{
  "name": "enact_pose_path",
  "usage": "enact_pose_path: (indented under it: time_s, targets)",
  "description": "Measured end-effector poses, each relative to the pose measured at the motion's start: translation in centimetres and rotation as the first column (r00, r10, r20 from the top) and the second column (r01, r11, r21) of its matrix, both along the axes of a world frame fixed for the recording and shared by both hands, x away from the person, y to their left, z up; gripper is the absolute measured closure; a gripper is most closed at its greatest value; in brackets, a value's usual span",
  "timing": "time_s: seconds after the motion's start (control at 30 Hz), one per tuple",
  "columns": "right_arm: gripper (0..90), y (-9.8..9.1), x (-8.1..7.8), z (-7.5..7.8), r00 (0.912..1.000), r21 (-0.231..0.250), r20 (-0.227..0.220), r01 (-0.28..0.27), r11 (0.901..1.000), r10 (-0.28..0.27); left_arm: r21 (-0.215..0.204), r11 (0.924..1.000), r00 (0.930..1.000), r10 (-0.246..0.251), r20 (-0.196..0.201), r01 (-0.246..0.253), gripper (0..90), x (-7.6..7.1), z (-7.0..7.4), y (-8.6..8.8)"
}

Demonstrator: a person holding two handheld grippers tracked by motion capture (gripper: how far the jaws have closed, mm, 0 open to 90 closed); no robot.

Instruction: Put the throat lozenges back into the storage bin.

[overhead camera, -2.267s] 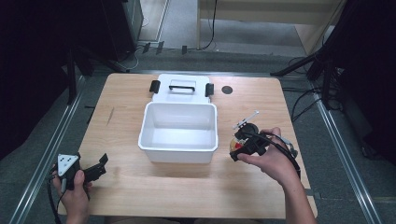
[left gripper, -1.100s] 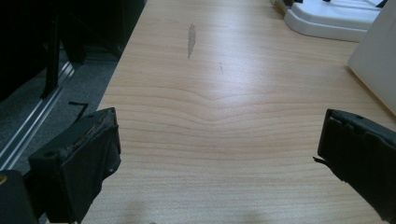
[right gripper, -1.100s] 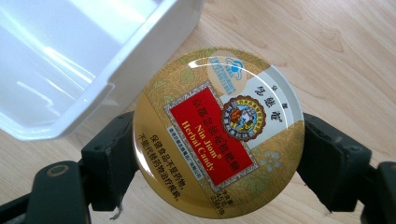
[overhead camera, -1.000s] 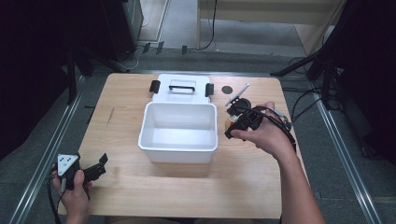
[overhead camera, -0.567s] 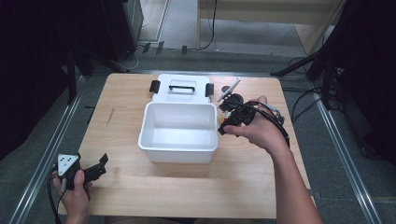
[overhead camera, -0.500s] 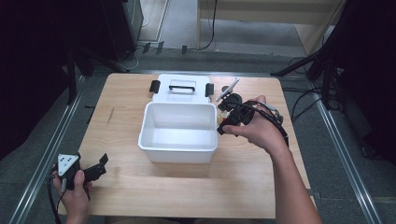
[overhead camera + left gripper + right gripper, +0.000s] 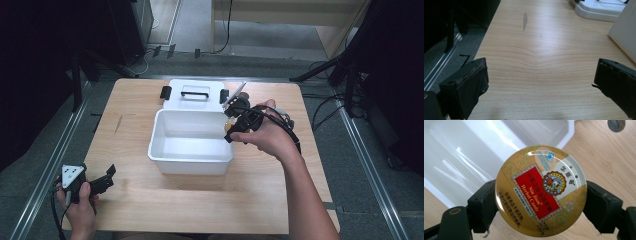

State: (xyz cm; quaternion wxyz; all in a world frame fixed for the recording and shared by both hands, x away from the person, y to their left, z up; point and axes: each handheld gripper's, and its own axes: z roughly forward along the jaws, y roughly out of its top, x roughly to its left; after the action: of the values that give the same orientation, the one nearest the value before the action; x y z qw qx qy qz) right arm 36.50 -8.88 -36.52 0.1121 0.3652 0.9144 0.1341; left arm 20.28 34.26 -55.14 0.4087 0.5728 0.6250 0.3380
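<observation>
A round gold candy tin (image 7: 541, 190) with a red label is clamped between the jaws of my right gripper (image 7: 537, 203). In the high view that right gripper (image 7: 231, 127) holds the tin (image 7: 229, 126) over the right rim of the white plastic box (image 7: 192, 161), whose inside is bare. The box's lid (image 7: 196, 95) lies flat behind it with its black handle up. At the table's front left corner my left gripper (image 7: 103, 182) rests low, jaws wide apart with nothing between them; in its own view the left gripper (image 7: 540, 93) faces bare wood.
The wooden table (image 7: 150, 197) has free room left of and in front of the box. A small dark round disc (image 7: 616, 125) sits in the wood right of the box. Metal rails (image 7: 55, 155) and dark floor flank the table.
My right gripper has carried the tin from the table right of the box up and leftward to the box's right rim. The left gripper has stayed put.
</observation>
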Motion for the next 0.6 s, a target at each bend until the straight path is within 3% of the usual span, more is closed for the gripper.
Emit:
enact_pose_path:
  time_s: [0.6]
  targets:
    - [20.6, 3.4, 0.3, -0.8, 0.9969, 0.000, 0.004, -0.078, 0.9969, 0.078, -0.006, 1.0000, 1.0000, -0.002, 0.002, 0.002, 0.0, 0.0, 0.0, 0.0]
